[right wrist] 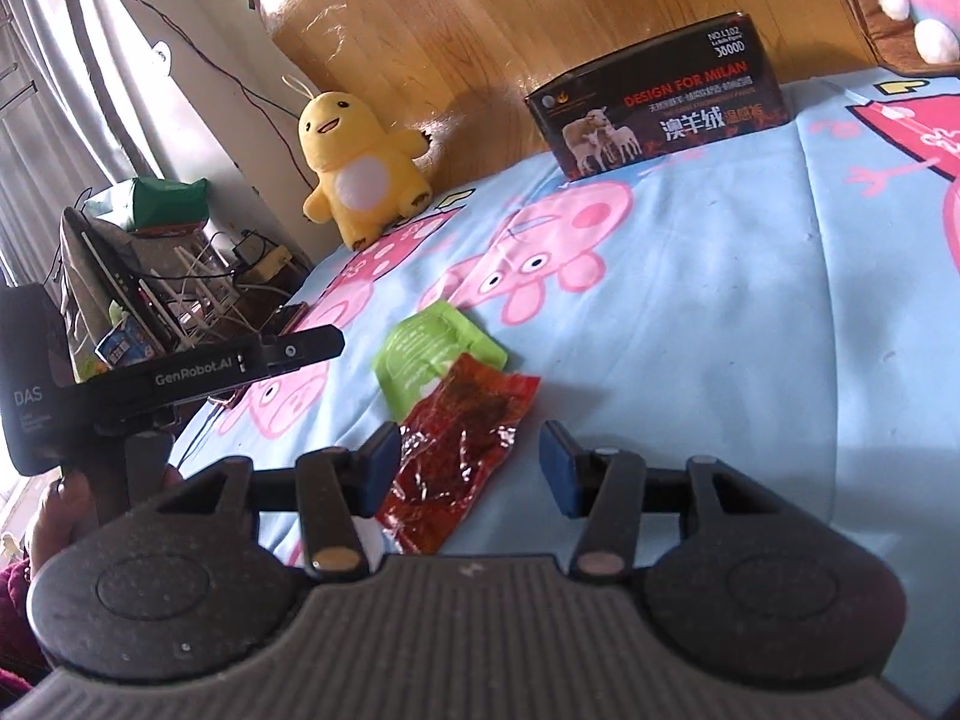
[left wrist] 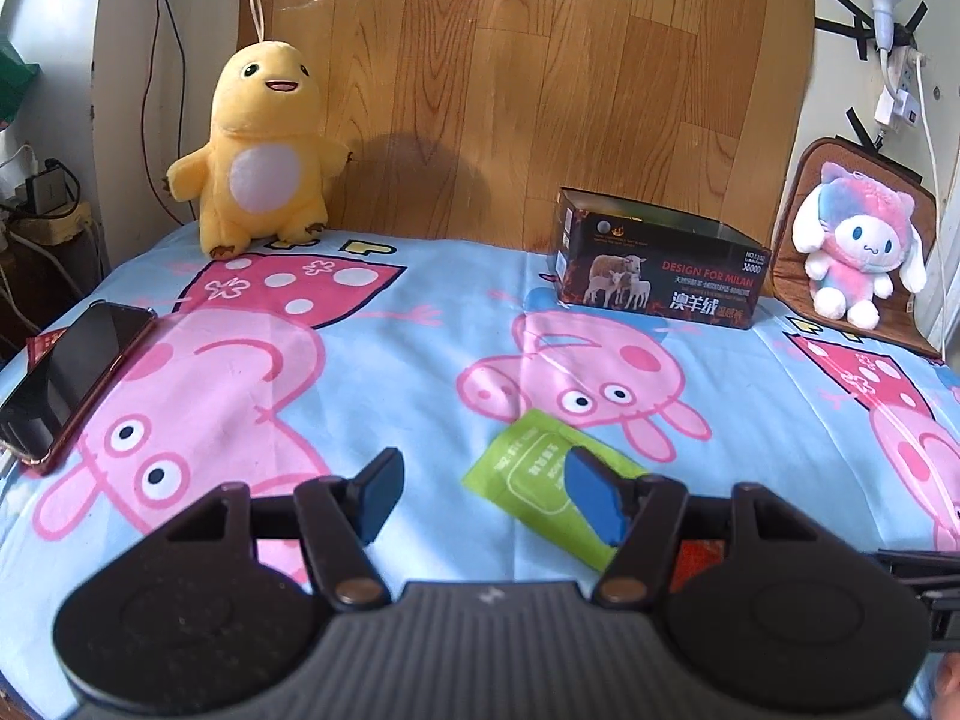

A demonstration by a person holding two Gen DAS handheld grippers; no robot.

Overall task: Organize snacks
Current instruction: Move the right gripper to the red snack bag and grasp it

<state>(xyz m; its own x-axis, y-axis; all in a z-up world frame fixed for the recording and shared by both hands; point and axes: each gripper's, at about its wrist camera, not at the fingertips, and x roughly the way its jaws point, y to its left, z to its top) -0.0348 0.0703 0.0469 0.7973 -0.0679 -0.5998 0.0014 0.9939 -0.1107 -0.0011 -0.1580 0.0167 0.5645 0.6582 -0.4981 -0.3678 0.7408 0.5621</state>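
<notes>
Step in hand: approach, nothing picked up yet. Left gripper (left wrist: 486,495) fingers spread, empty, hovering over the flat green foil snack sachet (left wrist: 540,483) on the blue cartoon-pig bedsheet (left wrist: 420,336). Right gripper (right wrist: 471,468) likewise released, its gap framing the crinkled red transparent snack packet (right wrist: 459,450), which overlaps the green sachet's near edge. Contact with the film probably not made; view unclear. Open-topped black cardboard box (right wrist: 657,99) stands well apart by the wooden headboard, the likely destination. Next: lower, close on packet.

Handheld gripper hardware
Black right gripper (right wrist: 474,468): blue fingertip pads (right wrist: 561,468), brass pivot screws, ribbed grey housing
</notes>
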